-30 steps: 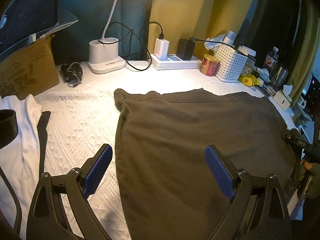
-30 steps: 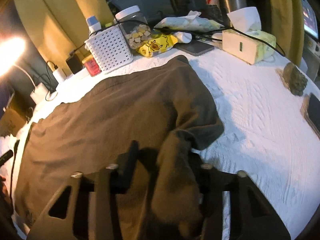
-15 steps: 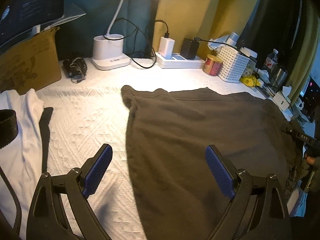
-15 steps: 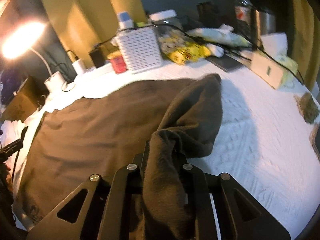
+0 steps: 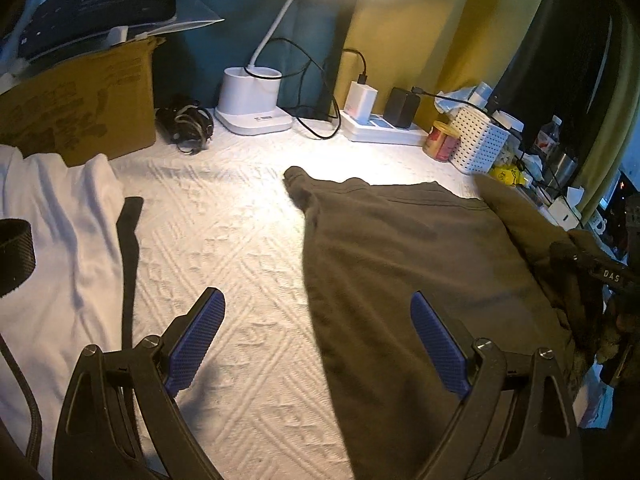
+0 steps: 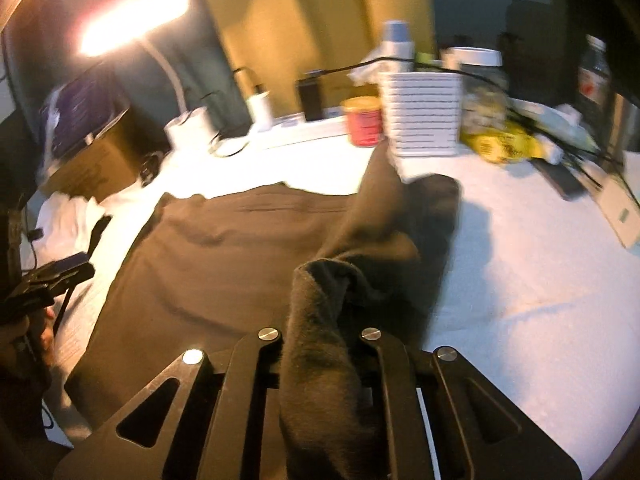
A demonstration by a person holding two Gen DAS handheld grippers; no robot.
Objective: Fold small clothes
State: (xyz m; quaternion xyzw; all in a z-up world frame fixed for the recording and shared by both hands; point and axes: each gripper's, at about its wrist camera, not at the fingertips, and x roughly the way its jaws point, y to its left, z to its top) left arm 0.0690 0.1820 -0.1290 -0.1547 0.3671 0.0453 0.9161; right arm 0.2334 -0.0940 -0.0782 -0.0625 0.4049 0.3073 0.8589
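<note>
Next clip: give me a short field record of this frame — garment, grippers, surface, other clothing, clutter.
garment: brown garment spread flat, its right edge lifted and bunched
right gripper: right gripper with jaws closing, a fold of the brown garment between them
left gripper: left gripper open, empty, straddling the garment's left edge
surface: white textured cover
other clothing: white garment at far left, not held
clutter: lamp base, power strip, red tin, white basket, cardboard box along the back
</note>
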